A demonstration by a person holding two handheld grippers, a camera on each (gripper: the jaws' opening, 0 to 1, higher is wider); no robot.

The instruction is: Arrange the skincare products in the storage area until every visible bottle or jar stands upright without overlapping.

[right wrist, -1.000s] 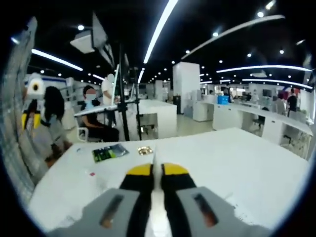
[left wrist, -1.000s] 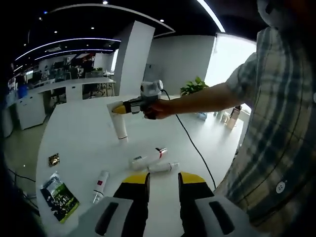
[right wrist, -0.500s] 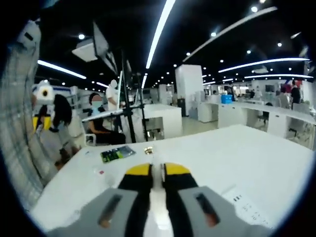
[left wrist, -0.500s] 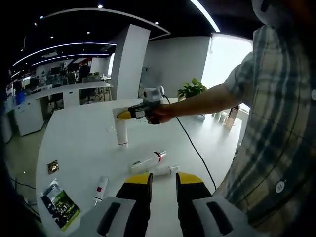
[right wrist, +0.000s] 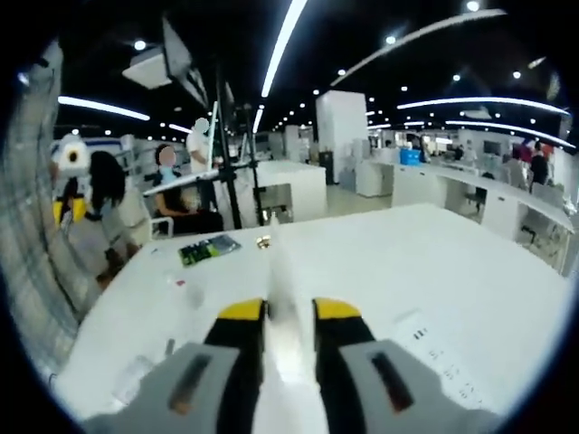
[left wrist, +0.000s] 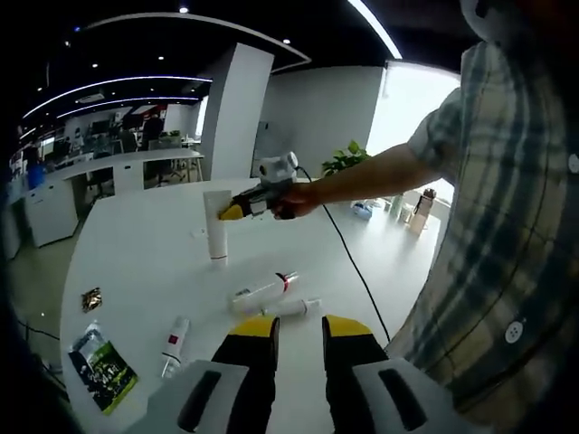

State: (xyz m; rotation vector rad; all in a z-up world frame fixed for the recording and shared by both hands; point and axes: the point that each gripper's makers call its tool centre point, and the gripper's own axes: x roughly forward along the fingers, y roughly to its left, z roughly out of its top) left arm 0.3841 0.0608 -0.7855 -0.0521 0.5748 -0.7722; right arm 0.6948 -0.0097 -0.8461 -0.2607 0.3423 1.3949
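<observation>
White plastic is what most of the skincare products are made of. One tall white tube (left wrist: pixel 215 228) stands upright on its cap on the white table (left wrist: pixel 136 262), and the right gripper (left wrist: pixel 228 212) has its yellow-tipped jaws closed on the upper end of it. In the right gripper view the same tube (right wrist: pixel 281 289) rises between the two jaws. A white bottle with a red band (left wrist: pixel 261 290) lies on its side nearer to the left gripper (left wrist: pixel 298 327), and a smaller white tube (left wrist: pixel 298 308) lies just beside it. A small white bottle with a red label (left wrist: pixel 172 342) lies apart from them, near a green and black sachet (left wrist: pixel 101 368). A small gold wrapped piece (left wrist: pixel 90 299) lies near the table edge. The left gripper hovers above the table with its jaws apart and nothing between them.

Compared with one second ago, the right gripper's jaws stand a little wider, and the tube now reaches higher between them.

Long ceiling lights, a white pillar (left wrist: pixel 231 108), a green plant (left wrist: pixel 355 160) and office desks are around the table. People sit at a far desk in the right gripper view.
</observation>
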